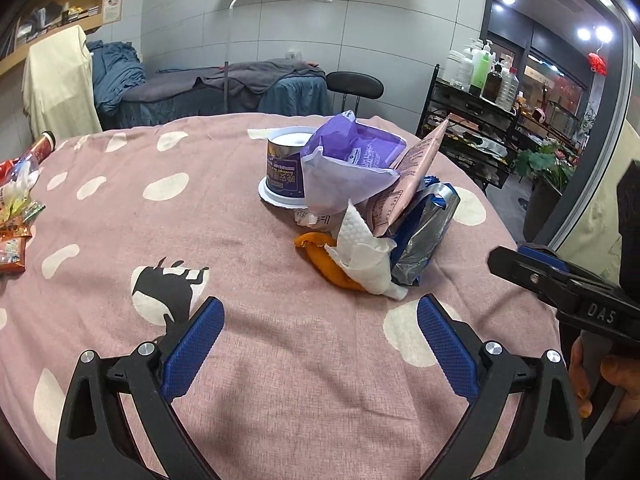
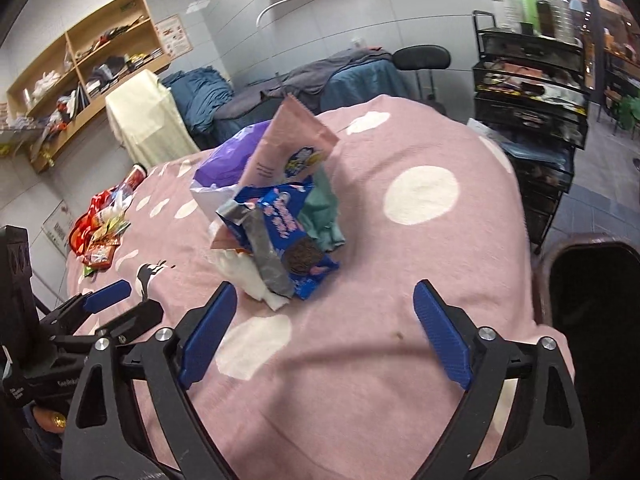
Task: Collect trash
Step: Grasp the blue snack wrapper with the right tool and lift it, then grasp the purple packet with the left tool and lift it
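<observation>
Pink spotted tablecloth (image 1: 120, 216), shelved room; trash pile (image 1: 360, 208) mid-tabletop, snack packets (image 1: 16, 216) at left edge; left gripper (image 1: 320, 336) and right gripper (image 2: 324, 320) gaping wide, empty.

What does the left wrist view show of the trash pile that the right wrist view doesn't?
Left wrist only: the upturned white and purple tub and the orange peel under the white tissue.
Right wrist only: a teal crumpled scrap and the dark bin at the table's edge.
Both: the purple bag, pink packet, blue cookie wrapper, pink spotted cloth, both grippers open.
</observation>
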The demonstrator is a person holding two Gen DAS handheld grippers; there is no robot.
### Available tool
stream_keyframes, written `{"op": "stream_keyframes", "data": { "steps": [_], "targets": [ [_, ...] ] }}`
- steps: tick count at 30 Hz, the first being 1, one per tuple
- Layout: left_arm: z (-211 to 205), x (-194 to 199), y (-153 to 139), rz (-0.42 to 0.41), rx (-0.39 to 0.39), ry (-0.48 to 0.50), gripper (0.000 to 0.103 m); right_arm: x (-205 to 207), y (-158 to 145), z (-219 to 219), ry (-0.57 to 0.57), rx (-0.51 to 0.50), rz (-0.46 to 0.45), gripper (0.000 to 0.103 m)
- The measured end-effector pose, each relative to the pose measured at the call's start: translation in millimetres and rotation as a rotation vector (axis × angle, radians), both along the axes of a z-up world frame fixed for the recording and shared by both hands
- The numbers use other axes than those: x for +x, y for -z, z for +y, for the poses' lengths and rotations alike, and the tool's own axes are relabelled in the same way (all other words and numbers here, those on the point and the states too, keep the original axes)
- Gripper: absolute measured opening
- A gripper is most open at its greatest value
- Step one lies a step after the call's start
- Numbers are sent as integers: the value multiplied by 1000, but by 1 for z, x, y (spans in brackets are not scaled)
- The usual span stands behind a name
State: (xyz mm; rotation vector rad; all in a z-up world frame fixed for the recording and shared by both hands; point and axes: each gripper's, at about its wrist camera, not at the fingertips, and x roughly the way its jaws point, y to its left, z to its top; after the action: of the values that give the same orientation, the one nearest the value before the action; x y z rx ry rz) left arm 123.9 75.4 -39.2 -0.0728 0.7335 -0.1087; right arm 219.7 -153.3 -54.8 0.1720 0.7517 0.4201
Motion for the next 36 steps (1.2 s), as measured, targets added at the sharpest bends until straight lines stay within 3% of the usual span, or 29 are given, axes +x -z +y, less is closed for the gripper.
{"op": "stream_keyframes", "data": {
  "steps": [9,12,14,17,22,30,36],
  "targets": [
    [12,26,1,17,-27,10,95,41,3,38,-57,-93,36,65],
    [20,37,-1,13,-45,-1,94,53,4,44,-65,-92,43,49],
    [24,45,-2,18,-69,-6,93,56,9,46,-78,-92,61,22],
    [29,53,-2,28,-107,-11,90,52,6,41,-73,-64,29,13],
    [22,53,-4,30,-132,18,87,33,-6,29,-50,-44,-27,9],
    [8,66,-7,14,-56,31,86,-12,-18,-6,10,-39,-93,9],
    [13,87,-13,22,-131,48,85,-38,-24,-32,86,-96,-147,9]
  ]
}}
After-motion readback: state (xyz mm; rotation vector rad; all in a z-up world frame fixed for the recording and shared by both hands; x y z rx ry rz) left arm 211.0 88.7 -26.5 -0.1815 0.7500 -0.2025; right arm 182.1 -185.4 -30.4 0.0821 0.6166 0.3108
